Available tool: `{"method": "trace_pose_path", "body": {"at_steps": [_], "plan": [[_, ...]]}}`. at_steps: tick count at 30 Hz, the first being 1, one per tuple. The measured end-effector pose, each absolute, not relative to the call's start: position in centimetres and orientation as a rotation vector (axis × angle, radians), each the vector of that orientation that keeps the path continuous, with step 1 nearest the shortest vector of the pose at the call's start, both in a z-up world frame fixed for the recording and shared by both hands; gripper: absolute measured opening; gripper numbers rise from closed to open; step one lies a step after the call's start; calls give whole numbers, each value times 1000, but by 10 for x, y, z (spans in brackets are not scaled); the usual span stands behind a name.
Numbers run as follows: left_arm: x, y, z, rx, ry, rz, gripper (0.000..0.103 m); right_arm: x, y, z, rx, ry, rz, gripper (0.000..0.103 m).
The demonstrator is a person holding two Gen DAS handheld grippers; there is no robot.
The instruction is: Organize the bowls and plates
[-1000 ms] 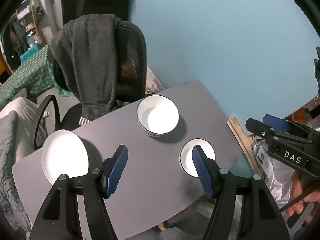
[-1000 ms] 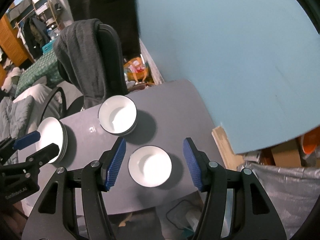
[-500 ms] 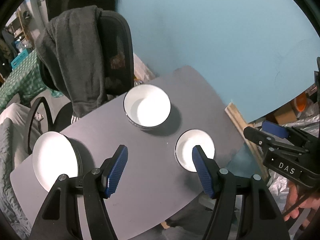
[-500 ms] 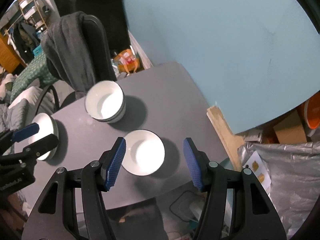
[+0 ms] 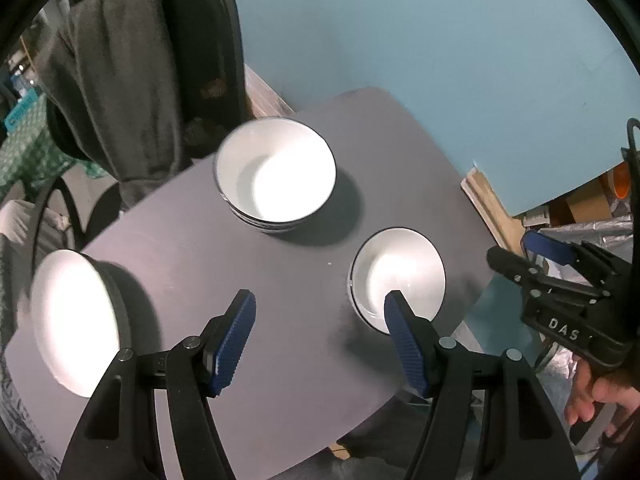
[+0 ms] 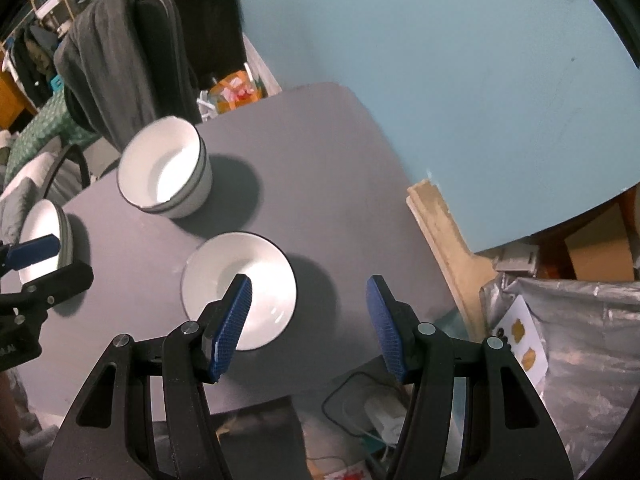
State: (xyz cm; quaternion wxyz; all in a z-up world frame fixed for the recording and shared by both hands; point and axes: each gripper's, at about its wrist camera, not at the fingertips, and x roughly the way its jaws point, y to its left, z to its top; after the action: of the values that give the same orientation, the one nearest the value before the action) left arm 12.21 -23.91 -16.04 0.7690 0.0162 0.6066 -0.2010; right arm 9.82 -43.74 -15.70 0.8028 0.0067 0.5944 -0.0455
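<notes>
A grey table [image 5: 192,240] holds a stack of white bowls [image 5: 275,174] at the back, a single small white bowl [image 5: 398,276] at the right, and a stack of white plates [image 5: 74,316] at the left. My left gripper [image 5: 318,338] is open and empty above the table's front. My right gripper [image 6: 308,322] is open and empty above the small bowl [image 6: 240,288], whose right part lies between its fingers. The right view also shows the bowl stack [image 6: 164,172] and the plates [image 6: 42,236].
An office chair with a dark garment draped over it [image 5: 132,68] stands behind the table. A blue wall [image 5: 440,40] runs along the right. Cardboard and silver bags [image 6: 580,340] lie on the floor at the right.
Both grippers have come lower and closer to the table. The right gripper has shifted right, so the small bowl now sits under its left finger. Both stay open.
</notes>
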Motion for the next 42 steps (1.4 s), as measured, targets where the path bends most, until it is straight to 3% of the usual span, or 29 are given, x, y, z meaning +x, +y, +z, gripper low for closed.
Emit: {"method": "trace_pose_path", "body": {"at_steps": [19,36,40,42], "plan": [[135,-273,-250,48,1419,-429,68,115,-458,-253,185,1427,36,58],[134,-286,-281,39,1474,-413,68,120,-468,-278,228,1462,39,58],[136,-289,-287,37,1486,-405,67,126,-465,-283,227,1478,59,43],[139,-287,-289,23,1500,-403,56,126,-464,-284,230,1485,71,36]]}}
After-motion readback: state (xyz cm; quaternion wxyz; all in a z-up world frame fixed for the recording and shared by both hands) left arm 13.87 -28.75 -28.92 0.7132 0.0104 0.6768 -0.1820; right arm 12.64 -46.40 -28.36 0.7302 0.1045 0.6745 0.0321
